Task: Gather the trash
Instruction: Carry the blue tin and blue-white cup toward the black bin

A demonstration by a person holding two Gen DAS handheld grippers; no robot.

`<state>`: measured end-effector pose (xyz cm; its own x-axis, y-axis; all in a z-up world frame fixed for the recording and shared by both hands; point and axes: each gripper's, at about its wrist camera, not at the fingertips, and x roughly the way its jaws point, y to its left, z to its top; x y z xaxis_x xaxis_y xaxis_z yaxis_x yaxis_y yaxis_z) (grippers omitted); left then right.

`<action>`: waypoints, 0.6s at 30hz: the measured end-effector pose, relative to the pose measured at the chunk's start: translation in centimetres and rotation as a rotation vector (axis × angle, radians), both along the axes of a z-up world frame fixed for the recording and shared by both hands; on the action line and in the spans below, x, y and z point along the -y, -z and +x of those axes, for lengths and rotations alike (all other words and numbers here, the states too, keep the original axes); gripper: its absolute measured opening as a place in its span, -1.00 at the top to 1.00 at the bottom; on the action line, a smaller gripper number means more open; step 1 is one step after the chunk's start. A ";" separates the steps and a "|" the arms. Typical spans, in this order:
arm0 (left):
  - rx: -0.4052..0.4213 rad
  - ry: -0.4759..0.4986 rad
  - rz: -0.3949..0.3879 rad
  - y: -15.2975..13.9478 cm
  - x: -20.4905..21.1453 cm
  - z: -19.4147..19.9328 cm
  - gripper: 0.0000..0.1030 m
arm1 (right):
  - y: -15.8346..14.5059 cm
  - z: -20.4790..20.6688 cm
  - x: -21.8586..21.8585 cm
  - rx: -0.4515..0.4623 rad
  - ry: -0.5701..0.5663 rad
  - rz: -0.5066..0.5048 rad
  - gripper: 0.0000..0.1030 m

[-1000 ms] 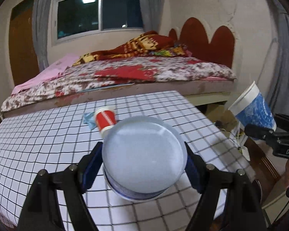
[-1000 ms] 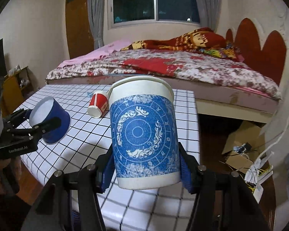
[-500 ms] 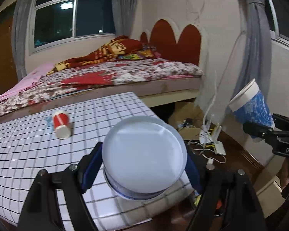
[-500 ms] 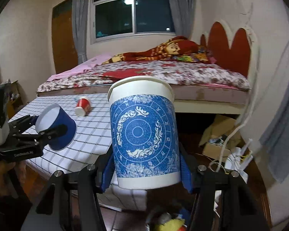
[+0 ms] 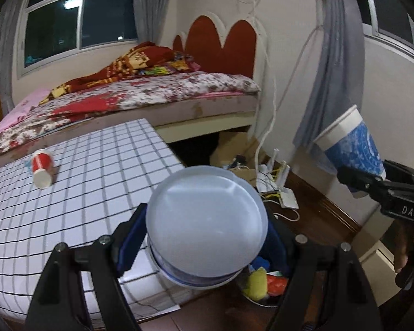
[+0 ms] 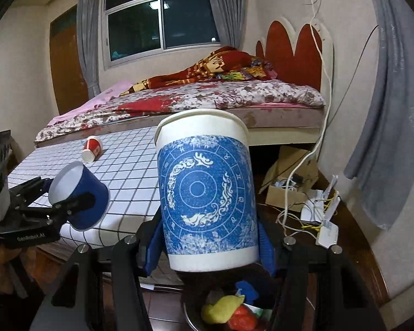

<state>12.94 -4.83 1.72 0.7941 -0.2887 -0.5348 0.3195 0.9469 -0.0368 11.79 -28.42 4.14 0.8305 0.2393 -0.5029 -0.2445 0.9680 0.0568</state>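
My left gripper (image 5: 204, 248) is shut on a dark blue paper cup (image 5: 207, 229), its white bottom facing the camera; the same cup shows in the right wrist view (image 6: 80, 195). My right gripper (image 6: 209, 245) is shut on a tall white cup with a blue zodiac print (image 6: 207, 193), held upright; it also shows in the left wrist view (image 5: 350, 143). Both cups hang past the table's right edge, above a trash bin (image 6: 223, 311) that holds yellow, red and blue scraps. A red and white paper cup (image 5: 42, 171) lies on its side on the checked table (image 5: 82, 193).
A bed (image 5: 140, 96) with a floral cover stands behind the table. A cardboard box (image 6: 289, 182), white cables and a power strip (image 5: 278, 190) lie on the wooden floor to the right. A grey curtain (image 6: 394, 110) hangs at the right wall.
Both grippers have swung right with their cups, from over the table to past its right edge. The bin with scraps has come into view below them.
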 end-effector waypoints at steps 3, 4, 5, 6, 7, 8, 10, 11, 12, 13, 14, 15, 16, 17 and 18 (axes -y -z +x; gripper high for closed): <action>-0.006 0.032 0.009 0.5 1.5 -0.3 -0.52 | 0.8 -0.4 1.1 -0.018 0.017 -0.003 -0.16; -0.009 0.043 0.014 0.7 2.0 -0.5 -0.52 | 1.1 -0.5 1.6 -0.025 0.024 -0.005 -0.16; -0.012 0.052 0.019 1.0 2.5 -0.6 -0.52 | 1.4 -0.7 2.1 -0.033 0.033 -0.008 -0.16; -0.016 0.059 0.020 1.2 2.8 -0.7 -0.52 | 1.7 -0.9 2.6 -0.040 0.040 -0.007 -0.16; -0.024 0.067 0.019 1.5 3.3 -0.9 -0.52 | 2.1 -1.0 3.1 -0.049 0.048 -0.006 -0.16; -0.030 0.072 0.018 1.8 3.6 -1.0 -0.52 | 2.4 -1.1 3.6 -0.059 0.058 -0.008 -0.16; -0.043 0.084 0.014 2.3 4.2 -1.2 -0.52 | 3.2 -1.4 4.4 -0.078 0.075 -0.010 -0.16; -0.050 0.092 0.012 2.7 4.6 -1.3 -0.52 | 3.7 -1.6 4.9 -0.091 0.085 -0.011 -0.16; -0.057 0.097 0.013 3.0 4.9 -1.4 -0.52 | 4.0 -1.7 5.2 -0.101 0.092 -0.015 -0.16; -0.064 0.106 0.013 3.4 5.3 -1.6 -0.52 | 4.4 -1.6 5.5 -0.111 0.099 -0.019 -0.16; -0.071 0.113 0.012 3.7 5.6 -1.6 -0.52 | 4.8 -1.7 5.9 -0.124 0.108 -0.021 -0.16; -0.079 0.120 0.014 4.1 6.0 -1.8 -0.52 | 5.2 -1.7 6.1 -0.132 0.114 -0.023 -0.16; -0.083 0.125 0.015 4.3 6.3 -1.9 -0.52 | 5.4 -1.7 6.4 -0.138 0.120 -0.026 -0.16; -0.088 0.131 0.013 4.6 6.6 -2.0 -0.52 | 5.7 -1.8 6.8 -0.144 0.127 -0.030 -0.16; -0.093 0.135 0.011 4.8 6.9 -2.1 -0.52 | 5.9 -1.9 6.9 -0.146 0.129 -0.034 -0.16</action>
